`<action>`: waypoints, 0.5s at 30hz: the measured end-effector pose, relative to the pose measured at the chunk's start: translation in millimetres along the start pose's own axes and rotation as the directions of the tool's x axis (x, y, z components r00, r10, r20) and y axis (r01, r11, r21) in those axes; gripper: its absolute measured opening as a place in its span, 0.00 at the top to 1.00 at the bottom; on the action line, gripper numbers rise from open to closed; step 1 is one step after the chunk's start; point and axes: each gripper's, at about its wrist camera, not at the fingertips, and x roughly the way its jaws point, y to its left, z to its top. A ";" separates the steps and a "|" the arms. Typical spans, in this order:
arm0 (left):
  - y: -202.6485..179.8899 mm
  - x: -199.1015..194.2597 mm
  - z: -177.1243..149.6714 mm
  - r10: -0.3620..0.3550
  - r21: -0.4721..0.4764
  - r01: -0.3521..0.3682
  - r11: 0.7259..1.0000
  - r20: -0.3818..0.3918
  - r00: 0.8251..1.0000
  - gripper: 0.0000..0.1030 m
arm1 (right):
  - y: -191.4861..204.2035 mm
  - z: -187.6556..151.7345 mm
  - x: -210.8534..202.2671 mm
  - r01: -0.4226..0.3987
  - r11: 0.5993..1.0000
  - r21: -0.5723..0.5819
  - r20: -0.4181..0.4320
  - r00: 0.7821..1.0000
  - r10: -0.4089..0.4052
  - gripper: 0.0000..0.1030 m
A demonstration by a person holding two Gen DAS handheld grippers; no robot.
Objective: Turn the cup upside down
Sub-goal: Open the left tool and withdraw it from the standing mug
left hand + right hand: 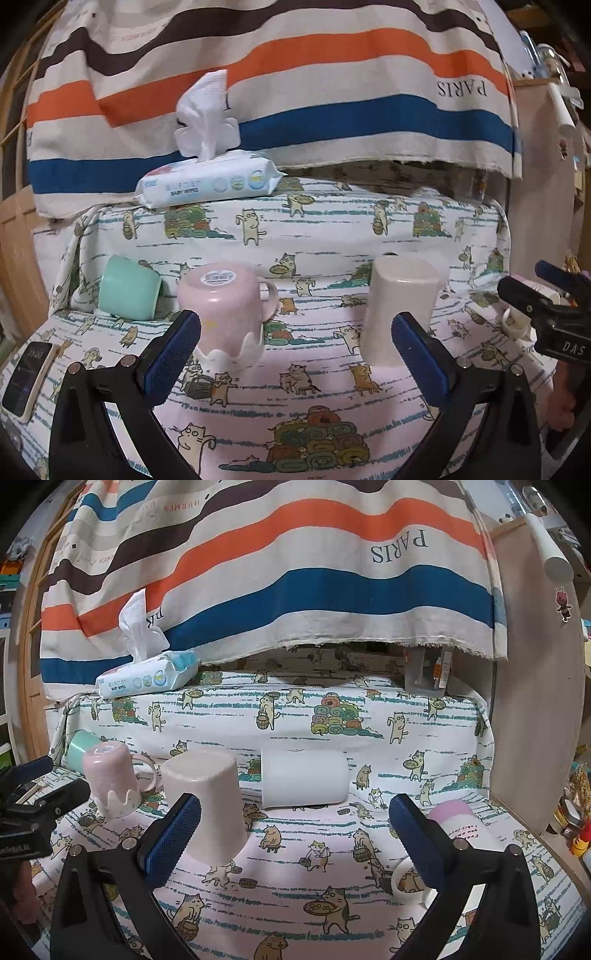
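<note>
1. Left wrist cam sits low and close, facing the striped cloth [295, 92], left of the cream cup [399, 306].
2. Right wrist cam, same direction, sits further right; both share that cream cup [207, 805].

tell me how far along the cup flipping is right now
Looks done: the pink handled cup and the beige cup stand bottom up on the cat-print cloth. In hand: nothing; the left gripper and right gripper are both open and empty. Left: the white cup and the green cup lie on their sides. A pink-topped mug sits partly hidden behind the right gripper; its state is unclear.
</note>
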 end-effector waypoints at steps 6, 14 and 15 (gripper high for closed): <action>-1.4 1.1 0.5 -0.004 0.009 0.004 1.000 -0.004 1.000 0.00 | -0.9 -0.1 1.4 0.001 1.000 0.001 -0.006 1.000 -0.001 0.00; -2.0 0.3 0.9 -0.015 0.015 0.015 1.000 0.001 1.000 0.00 | -0.6 -0.3 1.6 0.003 1.000 -0.001 -0.007 1.000 -0.003 0.00; -2.9 -1.6 0.8 -0.011 0.019 0.010 1.000 0.010 1.000 0.00 | -0.7 -0.1 1.2 0.003 1.000 -0.001 -0.003 1.000 -0.003 0.00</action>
